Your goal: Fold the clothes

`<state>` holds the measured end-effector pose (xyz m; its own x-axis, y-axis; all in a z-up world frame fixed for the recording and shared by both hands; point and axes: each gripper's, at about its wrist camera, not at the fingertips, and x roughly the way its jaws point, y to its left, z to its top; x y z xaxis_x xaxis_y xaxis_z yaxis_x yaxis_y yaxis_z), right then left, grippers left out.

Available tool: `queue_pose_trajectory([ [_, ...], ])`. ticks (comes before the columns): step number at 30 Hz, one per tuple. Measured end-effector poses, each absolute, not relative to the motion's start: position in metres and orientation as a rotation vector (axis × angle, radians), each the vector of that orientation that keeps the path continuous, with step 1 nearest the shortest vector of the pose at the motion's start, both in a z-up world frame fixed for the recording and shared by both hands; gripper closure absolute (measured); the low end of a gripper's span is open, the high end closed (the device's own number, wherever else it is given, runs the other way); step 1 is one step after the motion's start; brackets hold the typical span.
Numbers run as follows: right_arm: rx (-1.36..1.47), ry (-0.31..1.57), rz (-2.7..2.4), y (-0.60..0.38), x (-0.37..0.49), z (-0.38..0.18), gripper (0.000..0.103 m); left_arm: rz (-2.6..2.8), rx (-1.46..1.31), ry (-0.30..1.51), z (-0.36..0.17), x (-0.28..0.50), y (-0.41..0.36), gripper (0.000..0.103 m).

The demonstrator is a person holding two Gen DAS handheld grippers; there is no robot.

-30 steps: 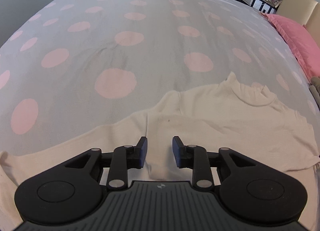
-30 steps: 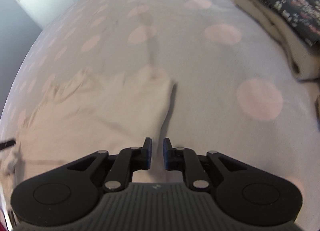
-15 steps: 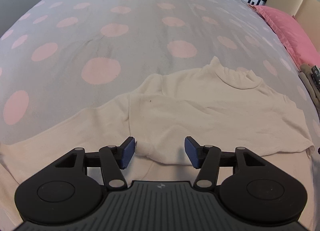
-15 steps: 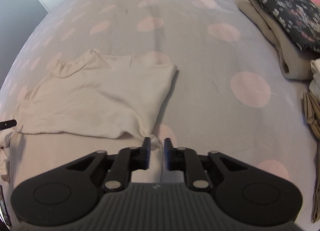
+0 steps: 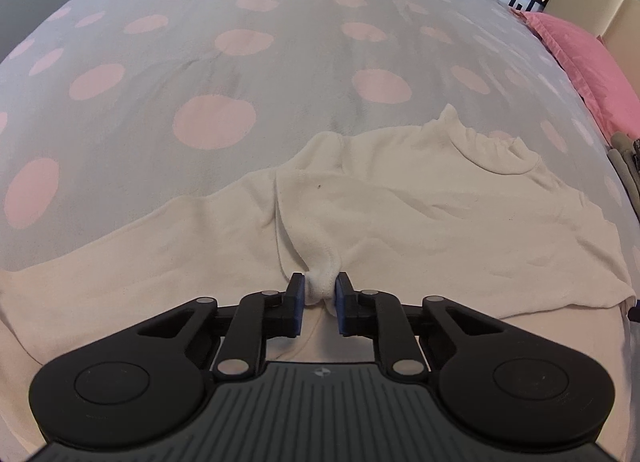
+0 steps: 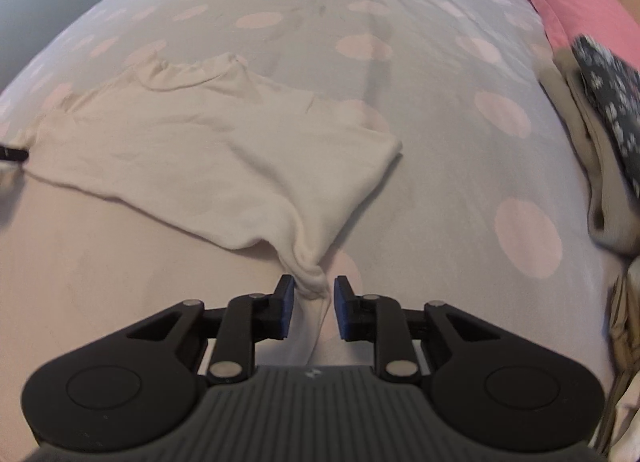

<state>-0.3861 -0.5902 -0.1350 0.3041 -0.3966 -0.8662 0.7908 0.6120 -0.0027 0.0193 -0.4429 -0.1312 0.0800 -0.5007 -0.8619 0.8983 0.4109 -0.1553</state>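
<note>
A cream top point(image 5: 420, 213) with a high collar point(image 5: 492, 149) lies spread on the dotted bedspread point(image 5: 216, 117), one sleeve stretching away to the left. My left gripper point(image 5: 320, 296) is closing, and its blue pads pinch a bunched fold of the top's near edge. In the right wrist view the same top point(image 6: 208, 149) lies to the left. Its near right corner is gathered into a twist between the fingers of my right gripper point(image 6: 311, 302). Those jaws are closing; the twist touches the left pad and a gap remains at the right pad.
A pink pillow point(image 5: 588, 57) lies at the bed's head on the right. A stack of folded clothes point(image 6: 600, 109), with a dark flowered piece on top, sits at the right edge. Grey bedspread with pink dots stretches beyond the top. Dark furniture stands behind the bed.
The left jaws opened wide around the top's edge, then closed on a fold of it. The right gripper rolled and shifted, and the top's corner now sits bunched between its fingers.
</note>
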Motion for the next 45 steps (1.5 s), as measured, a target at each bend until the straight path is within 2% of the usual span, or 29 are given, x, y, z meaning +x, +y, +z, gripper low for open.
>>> queue_pose_trajectory([
  [2,0.429,0.991,-0.818,-0.589,-0.382,-0.137,0.089,-1.113,0.484,1.007,-0.128,0.017,-0.444,0.093],
  [7,0.271,1.053,-0.819,-0.579,-0.373,-0.133,0.099,-1.114,0.447,0.981,-0.109,0.022,-0.444,0.094],
  [10,0.146,1.089,-0.842,-0.576,-0.373,-0.129,0.100,-1.099,0.457,0.981,-0.099,0.028,-0.445,0.094],
  [19,0.160,1.209,-0.703,-0.570,-0.373,-0.146,0.102,-1.065,0.546,1.067,-0.119,0.035,-0.441,0.093],
  [22,0.260,1.188,-0.719,-0.581,-0.385,-0.140,0.097,-1.084,0.560,1.072,-0.124,0.033,-0.441,0.090],
  [23,0.312,1.152,-0.736,-0.587,-0.391,-0.134,0.098,-1.081,0.563,1.060,-0.122,0.033,-0.441,0.084],
  [26,0.470,1.035,-0.787,-0.604,-0.409,-0.118,0.096,-1.069,0.522,1.042,-0.116,0.038,-0.441,0.077],
  [29,0.653,0.884,-0.843,-0.623,-0.419,-0.116,0.084,-1.067,0.463,1.026,-0.110,0.044,-0.441,0.063],
  [30,0.713,0.831,-0.861,-0.629,-0.423,-0.115,0.073,-1.061,0.456,1.017,-0.108,0.044,-0.441,0.062],
  [31,0.764,0.791,-0.873,-0.634,-0.423,-0.115,0.067,-1.055,0.453,1.011,-0.107,0.045,-0.442,0.062],
  [38,1.030,0.730,-0.914,-0.659,-0.414,-0.149,0.067,-1.023,0.421,1.013,-0.107,0.054,-0.440,0.062],
  [39,1.075,0.711,-0.919,-0.662,-0.415,-0.154,0.070,-1.020,0.418,1.014,-0.108,0.056,-0.439,0.062],
  [40,1.095,0.696,-0.929,-0.664,-0.415,-0.157,0.092,-1.018,0.418,1.017,-0.108,0.057,-0.439,0.062],
  [41,1.083,0.688,-0.948,-0.665,-0.415,-0.156,0.097,-1.018,0.418,1.019,-0.109,0.057,-0.439,0.062],
  [45,1.024,0.704,-1.011,-0.667,-0.413,-0.153,0.098,-1.017,0.417,1.019,-0.110,0.058,-0.440,0.062],
])
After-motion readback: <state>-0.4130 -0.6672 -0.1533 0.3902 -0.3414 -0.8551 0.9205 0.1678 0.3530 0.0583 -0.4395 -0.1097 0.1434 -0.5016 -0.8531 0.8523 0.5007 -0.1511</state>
